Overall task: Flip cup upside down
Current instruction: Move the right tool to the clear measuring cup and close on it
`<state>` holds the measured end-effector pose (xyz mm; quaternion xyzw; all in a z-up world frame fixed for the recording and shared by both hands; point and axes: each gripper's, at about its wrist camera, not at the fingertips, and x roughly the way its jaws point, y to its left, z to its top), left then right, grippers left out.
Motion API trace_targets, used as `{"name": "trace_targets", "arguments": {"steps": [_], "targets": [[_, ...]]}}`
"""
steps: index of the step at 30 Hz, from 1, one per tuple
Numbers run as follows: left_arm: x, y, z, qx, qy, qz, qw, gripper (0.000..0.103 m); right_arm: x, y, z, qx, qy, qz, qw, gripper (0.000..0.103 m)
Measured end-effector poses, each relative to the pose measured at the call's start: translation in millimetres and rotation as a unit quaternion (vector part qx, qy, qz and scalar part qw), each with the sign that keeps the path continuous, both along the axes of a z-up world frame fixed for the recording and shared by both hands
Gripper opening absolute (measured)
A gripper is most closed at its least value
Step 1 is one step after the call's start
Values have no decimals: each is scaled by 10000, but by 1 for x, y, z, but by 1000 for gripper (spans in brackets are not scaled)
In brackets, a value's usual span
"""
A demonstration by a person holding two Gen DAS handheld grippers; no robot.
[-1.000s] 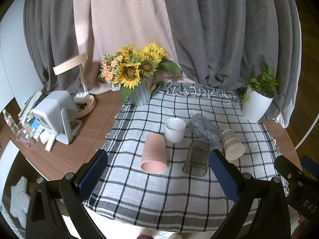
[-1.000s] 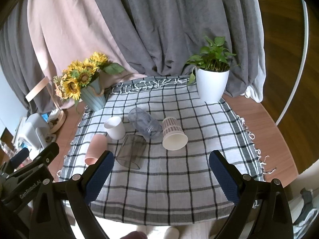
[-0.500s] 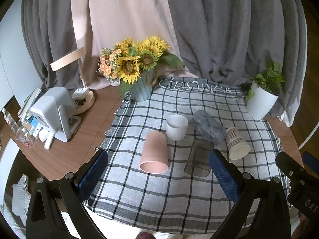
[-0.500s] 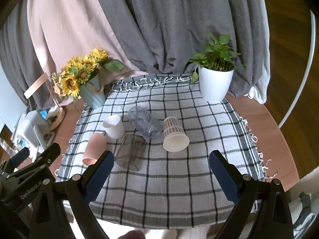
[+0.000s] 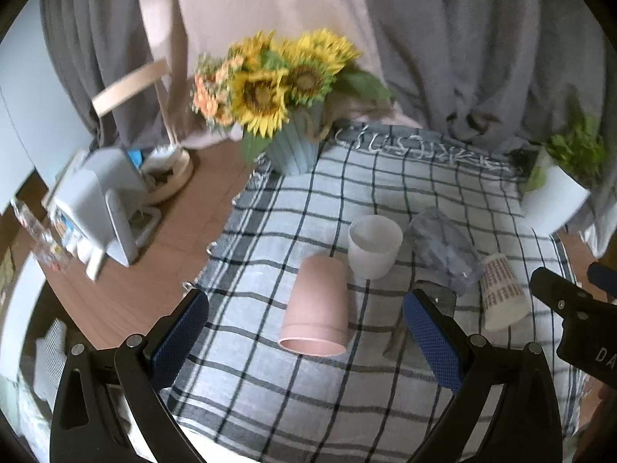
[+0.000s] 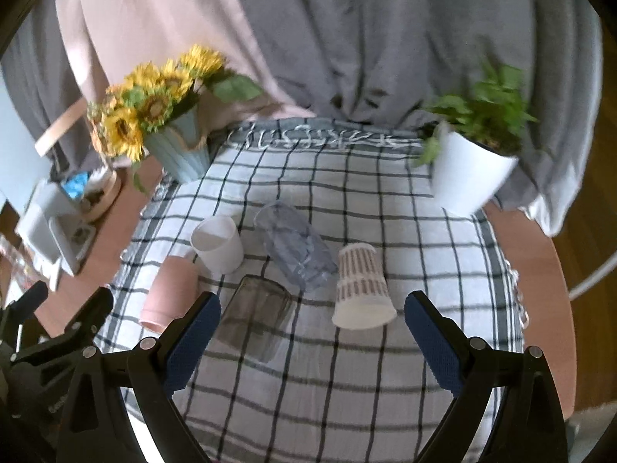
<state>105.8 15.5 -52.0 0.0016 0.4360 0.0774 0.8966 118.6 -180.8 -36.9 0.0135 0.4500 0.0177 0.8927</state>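
Several cups are on a checked cloth (image 5: 347,393). A pink cup (image 5: 316,310) lies on its side, mouth toward me; it also shows in the right wrist view (image 6: 169,293). A white cup (image 5: 374,245) (image 6: 218,245) stands upright. A clear plastic cup (image 5: 443,254) (image 6: 295,247), a dark glass (image 6: 254,314) and a patterned paper cup (image 5: 501,297) (image 6: 360,291) lie on their sides. My left gripper (image 5: 306,341) is open and empty, just short of the pink cup. My right gripper (image 6: 310,341) is open and empty, before the dark glass and paper cup.
A sunflower vase (image 5: 293,146) stands at the cloth's back left and a white plant pot (image 6: 466,173) at the back right. A lamp base (image 5: 169,177) and a white device (image 5: 100,204) sit on the wooden table at left. Curtains hang behind.
Both grippers have moved forward and down toward the cups, which now look larger. The left has closed in on the pink cup. No cup has moved.
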Motion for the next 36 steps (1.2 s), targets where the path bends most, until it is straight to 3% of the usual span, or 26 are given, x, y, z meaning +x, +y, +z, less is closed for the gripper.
{"name": "trace_targets", "arguments": {"steps": [6, 13, 25, 36], "targets": [[32, 7, -21, -298, 323, 431, 9981, 103, 52, 15, -18, -176, 472, 624, 9968, 96], [56, 10, -39, -573, 624, 717, 9938, 103, 109, 27, -46, -232, 1297, 1115, 9850, 96], [89, -1, -67, -296, 1013, 734, 9917, 103, 176, 38, -105, -225, 2277, 1452, 9626, 96], [111, 1, -92, -149, 1327, 778, 9880, 103, 199, 45, -146, -204, 2631, 1467, 9533, 92]]}}
